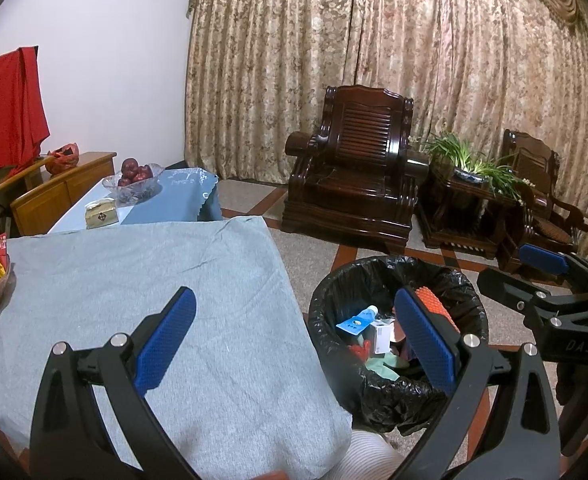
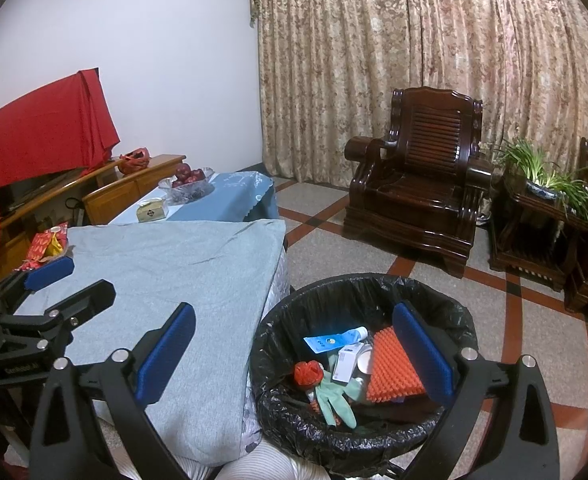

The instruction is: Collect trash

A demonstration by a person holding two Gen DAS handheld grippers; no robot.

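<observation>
Right wrist view: trash — a blue tube [image 2: 336, 341], an orange spiky mat [image 2: 390, 366], a green glove [image 2: 334, 398] — lies in the black-lined bin [image 2: 294, 428] right of the grey-clothed table [image 2: 165, 276]. Both the left gripper [image 1: 294, 336] and the right gripper [image 2: 294, 354] gape empty; next, sweep left for leftovers.

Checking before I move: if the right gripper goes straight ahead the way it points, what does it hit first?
Probably the near rim of the trash bin beside the table; the right gripper is open and empty, though depth is unclear.

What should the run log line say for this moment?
left gripper: open, empty | right gripper: open, empty | trash bin: holds trash | table: no trash visible
</observation>
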